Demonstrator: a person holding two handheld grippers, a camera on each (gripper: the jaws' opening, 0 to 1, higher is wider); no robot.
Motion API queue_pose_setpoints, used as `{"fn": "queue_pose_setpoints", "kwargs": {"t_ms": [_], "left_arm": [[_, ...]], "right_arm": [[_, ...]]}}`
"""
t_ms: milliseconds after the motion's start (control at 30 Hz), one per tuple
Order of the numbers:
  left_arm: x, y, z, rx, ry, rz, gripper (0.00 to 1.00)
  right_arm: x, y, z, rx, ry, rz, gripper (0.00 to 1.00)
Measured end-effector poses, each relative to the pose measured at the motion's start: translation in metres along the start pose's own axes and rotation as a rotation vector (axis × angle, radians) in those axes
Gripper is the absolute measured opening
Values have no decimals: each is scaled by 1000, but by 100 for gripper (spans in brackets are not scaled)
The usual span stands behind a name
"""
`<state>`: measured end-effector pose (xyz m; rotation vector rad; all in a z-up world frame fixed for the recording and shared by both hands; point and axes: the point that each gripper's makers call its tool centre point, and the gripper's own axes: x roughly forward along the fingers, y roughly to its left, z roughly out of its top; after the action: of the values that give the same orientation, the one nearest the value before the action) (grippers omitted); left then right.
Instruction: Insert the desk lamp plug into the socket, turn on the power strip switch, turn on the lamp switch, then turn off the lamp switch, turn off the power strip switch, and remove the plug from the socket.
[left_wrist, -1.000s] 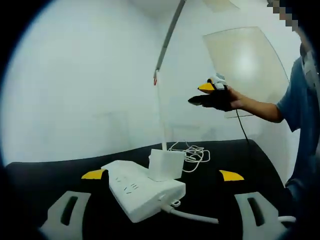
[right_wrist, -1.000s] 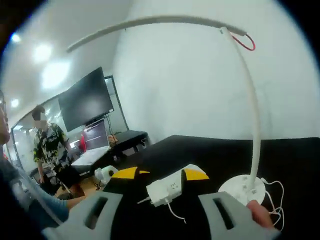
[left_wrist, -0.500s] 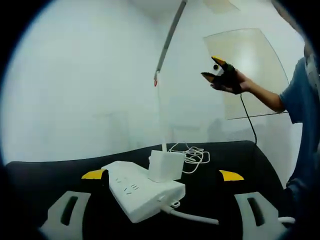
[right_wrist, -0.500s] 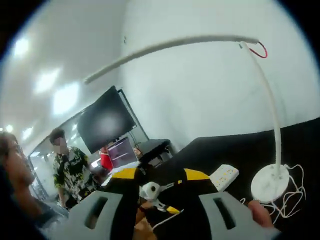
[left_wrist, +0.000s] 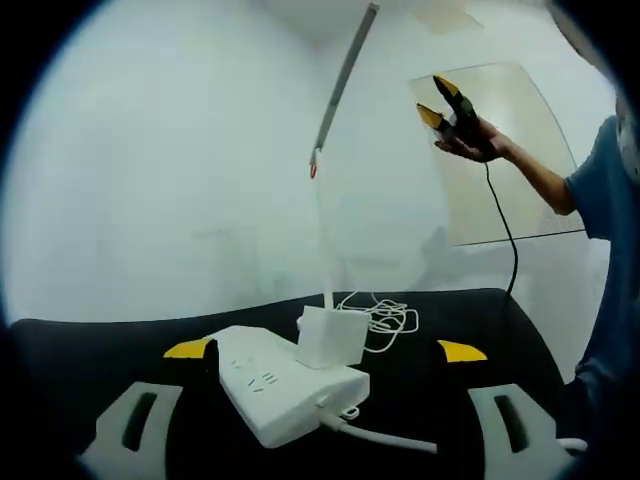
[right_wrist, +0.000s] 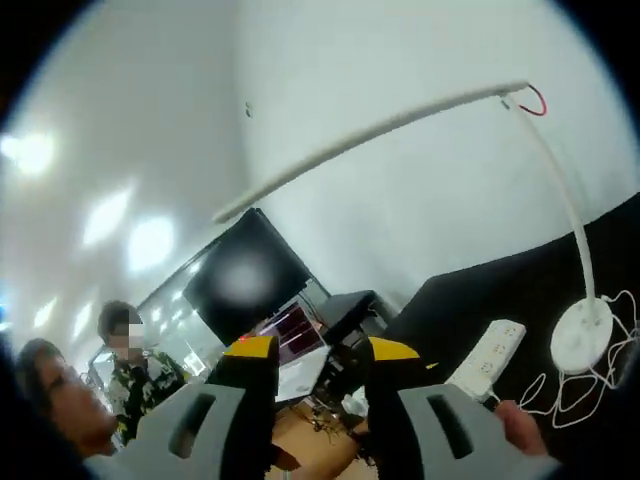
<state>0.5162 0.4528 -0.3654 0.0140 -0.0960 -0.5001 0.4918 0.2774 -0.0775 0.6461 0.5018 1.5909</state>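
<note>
In the left gripper view, the left gripper (left_wrist: 325, 390) sits low over the black table (left_wrist: 100, 345), its two yellow-tipped jaws spread wide with nothing between them. Between and just beyond the jaws lies the white power strip (left_wrist: 285, 385), its cord running off toward the lower right. A white plug adapter (left_wrist: 330, 336) stands seated in the strip's far end. Behind it the desk lamp (left_wrist: 325, 215) rises on a thin white stem, with a small red wire loop at the bend and the long head slanting up to the right. A tangle of white cable (left_wrist: 385, 318) lies on the table just right of the adapter. At upper right the right gripper (left_wrist: 440, 100) is held high in a gloved hand (left_wrist: 475, 135), forearm raised, jaws apart and empty, a black lead hanging from it.

The right gripper view looks down from above: its own jaws stand narrowly apart, gripping nothing. It shows the lamp's round base (right_wrist: 585, 333) beside the power strip, far below at the right, and the lamp head arching across. Beyond the table's edge it takes in a wall monitor (right_wrist: 245, 285) and bystanders (right_wrist: 130, 365) at lower left.
</note>
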Motion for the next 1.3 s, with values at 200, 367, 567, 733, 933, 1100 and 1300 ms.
{"fn": "queue_pose_setpoints", "kwargs": {"t_ms": [200,367,567,733,933,1100,1300], "left_arm": [[1,0,-2,4,7,-8,85],[0,3,0,-3,-5,0,84],[0,4,-1,-6,-1,10,84],[0,4,-2,-4,6,15,83],[0,3,-2,-5,8,18,83],[0,3,-2,-5,10,19,82],[-1,1,-3,-5,14,17,83]], "right_arm": [[8,17,14,17,-34,29,35],[18,32,25,65,-48,68,39],[35,50,47,137,-94,147,39],[46,52,62,135,-111,161,39],[47,53,70,191,-140,180,39],[51,56,72,302,-172,215,39],[59,66,71,450,-202,313,39]]}}
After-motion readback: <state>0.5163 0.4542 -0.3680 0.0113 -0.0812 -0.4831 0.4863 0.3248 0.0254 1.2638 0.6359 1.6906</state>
